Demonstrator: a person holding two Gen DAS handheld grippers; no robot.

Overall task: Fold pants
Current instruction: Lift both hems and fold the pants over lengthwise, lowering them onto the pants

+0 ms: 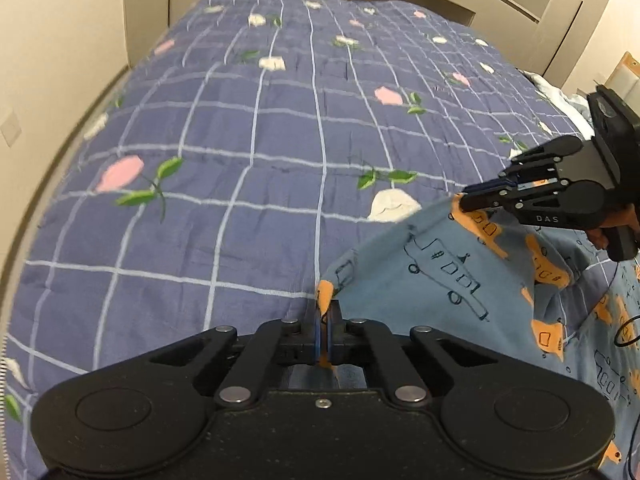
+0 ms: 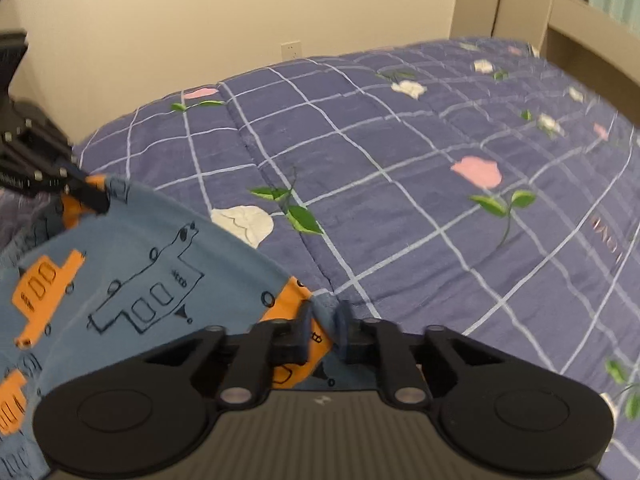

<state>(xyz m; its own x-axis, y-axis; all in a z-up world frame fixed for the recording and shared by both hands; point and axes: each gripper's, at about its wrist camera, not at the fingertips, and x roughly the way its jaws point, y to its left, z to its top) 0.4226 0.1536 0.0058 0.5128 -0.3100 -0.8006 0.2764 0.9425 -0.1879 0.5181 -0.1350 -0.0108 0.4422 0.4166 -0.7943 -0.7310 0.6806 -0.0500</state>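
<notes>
Nearest the left wrist camera, the left gripper (image 1: 325, 322) is seen clamped on an orange-printed corner of the light blue cotton pants with orange and outlined vehicle prints (image 1: 432, 276); the jaws are closed on the cloth. In the right wrist view, the right gripper (image 2: 324, 328) is closed on another part of the same edge, with fabric bunched between its jaws. The pants are stretched between both grippers, above the near part of the quilted blue bedspread with a white grid and flower pattern (image 1: 248, 128), which is spread over the bed as far as the beige wall (image 2: 200, 12). Both holds appear to be taken close to the hem, so a thin pinch could be lost under tension. If one corner is dropped, the fold would probably be laid askew or creased.
</notes>
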